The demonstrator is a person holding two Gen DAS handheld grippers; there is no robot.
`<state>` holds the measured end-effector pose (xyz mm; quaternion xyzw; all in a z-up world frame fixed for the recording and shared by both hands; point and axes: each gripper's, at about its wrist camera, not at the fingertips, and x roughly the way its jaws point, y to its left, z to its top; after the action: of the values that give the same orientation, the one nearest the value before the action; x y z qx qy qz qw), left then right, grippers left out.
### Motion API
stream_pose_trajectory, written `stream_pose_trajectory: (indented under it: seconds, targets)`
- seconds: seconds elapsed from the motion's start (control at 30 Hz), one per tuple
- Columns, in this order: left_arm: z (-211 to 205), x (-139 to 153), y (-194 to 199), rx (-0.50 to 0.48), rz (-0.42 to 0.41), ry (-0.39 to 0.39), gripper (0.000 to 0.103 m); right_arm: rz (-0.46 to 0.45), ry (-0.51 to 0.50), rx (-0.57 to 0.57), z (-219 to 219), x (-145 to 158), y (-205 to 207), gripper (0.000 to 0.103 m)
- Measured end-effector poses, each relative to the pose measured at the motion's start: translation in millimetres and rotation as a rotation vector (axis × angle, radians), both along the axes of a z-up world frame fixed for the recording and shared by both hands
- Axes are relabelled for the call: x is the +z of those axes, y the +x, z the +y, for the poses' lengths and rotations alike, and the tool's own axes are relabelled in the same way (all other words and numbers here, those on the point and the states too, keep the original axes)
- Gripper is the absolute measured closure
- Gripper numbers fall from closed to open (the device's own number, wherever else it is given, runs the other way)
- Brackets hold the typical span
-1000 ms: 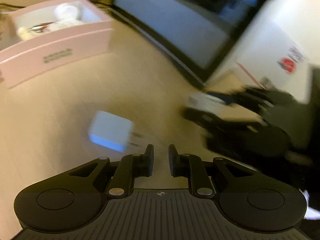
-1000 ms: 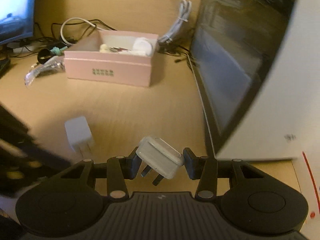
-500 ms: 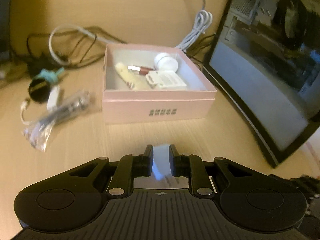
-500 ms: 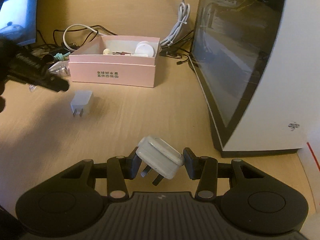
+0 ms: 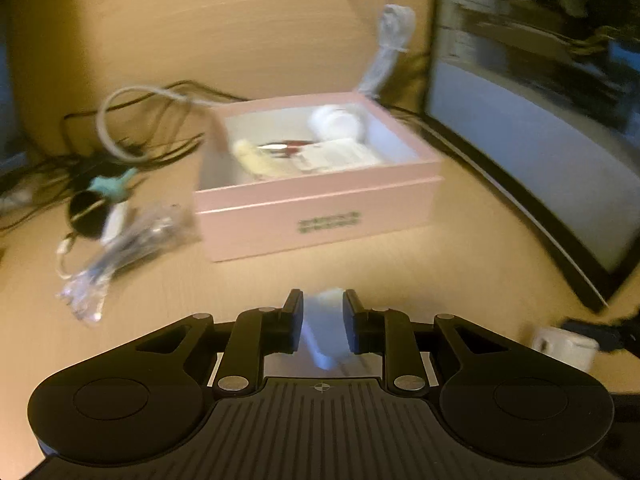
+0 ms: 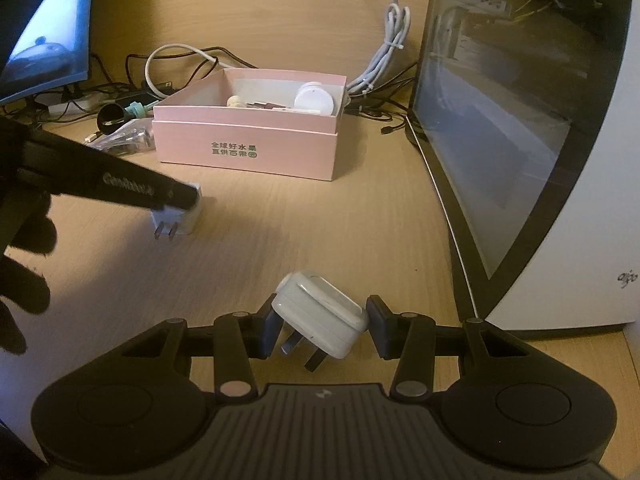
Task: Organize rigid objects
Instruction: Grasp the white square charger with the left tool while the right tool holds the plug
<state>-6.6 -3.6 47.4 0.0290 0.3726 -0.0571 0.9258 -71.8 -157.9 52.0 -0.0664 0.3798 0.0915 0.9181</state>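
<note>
Left wrist: small charger lies between left gripper's just-widened jaws.

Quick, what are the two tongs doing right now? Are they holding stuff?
Left tongs: around the small two-pin charger, jaws just opening; grip cannot be told.
Right tongs: closed on the white three-pin plug adapter.

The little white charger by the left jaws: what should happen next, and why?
Probably close the left gripper on the small white charger. Its jaws have just been opening, the charger sits between them on the desk, and the pink box ahead is open. The right gripper already grips the three-pin plug.
</note>
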Motion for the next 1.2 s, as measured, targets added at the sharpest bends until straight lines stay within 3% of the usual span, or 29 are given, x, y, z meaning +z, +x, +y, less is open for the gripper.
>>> stream_pose_trajectory:
  seconds: [0.07, 0.17, 0.37, 0.73, 0.83, 1.0, 1.03, 1.2]
  targets:
    - [4.0, -4.5, 10.0, 0.023, 0.045, -0.026, 0.078, 0.010, 0.008, -0.001, -0.8, -1.4, 1.8, 0.058]
    - [0.5, -6.2, 16.6, 0.023, 0.045, -0.050, 0.077, 0.015, 0.010, 0.015, 0.6, -3.1, 2.8, 0.058]
    - [-7.2, -6.1, 22.4, 0.024, 0.034, 0.000, 0.072, 0.016, -0.004, 0.045, 3.7, -4.4, 6.8, 0.058]
    - [0.2, -5.6, 11.7, 0.059, -0.004, 0.062, 0.073, -0.008, -0.017, 0.034, 3.5, -6.7, 12.5, 0.058]
    - [13.7, -3.4, 8.7, 0.095, -0.008, -0.005, 0.074, -0.016, -0.016, 0.035, 4.3, -7.4, 12.8, 0.058]
    - [51.8, 3.7, 1.1, 0.173, -0.022, -0.299, 0.076, -0.030, 0.009, 0.025, 1.2, -8.7, 9.2, 0.058]
    - [55.1, 3.3, 1.8, 0.180, -0.012, -0.326, 0.076, -0.034, 0.019, 0.022, -0.2, -9.3, 9.3, 0.058]
    - [49.6, -2.4, 7.2, 0.163, 0.033, -0.303, 0.076, -0.055, 0.035, 0.011, -1.0, -11.4, 7.1, 0.058]
